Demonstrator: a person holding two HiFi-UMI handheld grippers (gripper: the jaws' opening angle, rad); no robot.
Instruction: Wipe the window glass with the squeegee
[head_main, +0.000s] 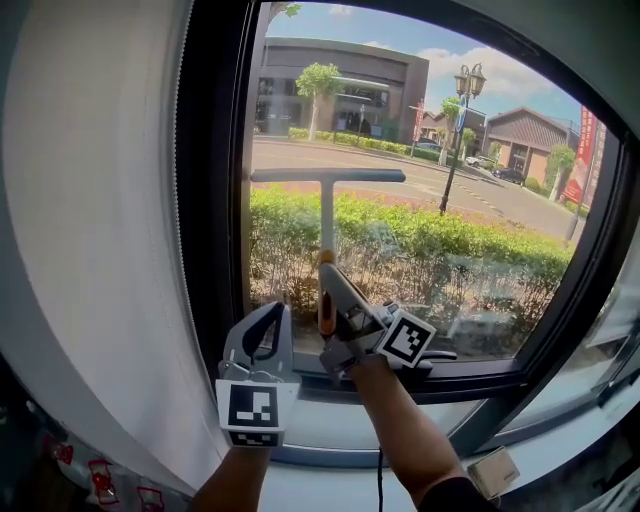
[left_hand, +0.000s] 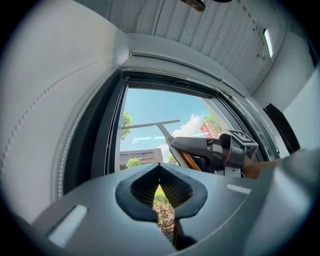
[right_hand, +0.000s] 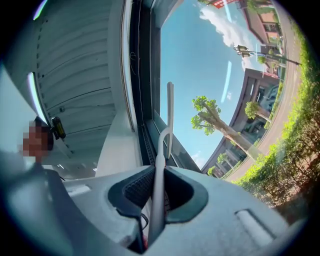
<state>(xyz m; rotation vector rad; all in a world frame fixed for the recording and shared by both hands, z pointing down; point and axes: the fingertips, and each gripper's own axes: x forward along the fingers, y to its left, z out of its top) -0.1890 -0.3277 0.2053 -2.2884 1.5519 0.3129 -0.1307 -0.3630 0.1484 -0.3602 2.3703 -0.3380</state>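
Nearest the camera, two bare forearms reach up from the bottom edge toward a window, each hand holding a gripper. The left gripper (head_main: 268, 325) hangs low beside the black window frame (head_main: 215, 200), marker cube facing the camera; in the left gripper view its jaws (left_hand: 159, 167) meet at the tips with nothing between them. Just to its right and a little higher, the right gripper (head_main: 338, 290) points up at the pane, and in the right gripper view its jaws (right_hand: 155, 175) are clamped on the grey shaft of the squeegee (right_hand: 169, 115). The squeegee (head_main: 327, 200) stands upright in a T shape, its orange grip in the jaws and its horizontal blade at the upper left part of the window glass (head_main: 450, 150); whether the blade presses on the pane cannot be told. A white curtain (head_main: 100, 200) covers the wall to the left, and a pale sill (head_main: 350, 430) runs below the frame. Beyond the glass lie a green hedge (head_main: 450, 240), a road, a street lamp (head_main: 465, 85) and a grey building (head_main: 340, 85) under blue sky.
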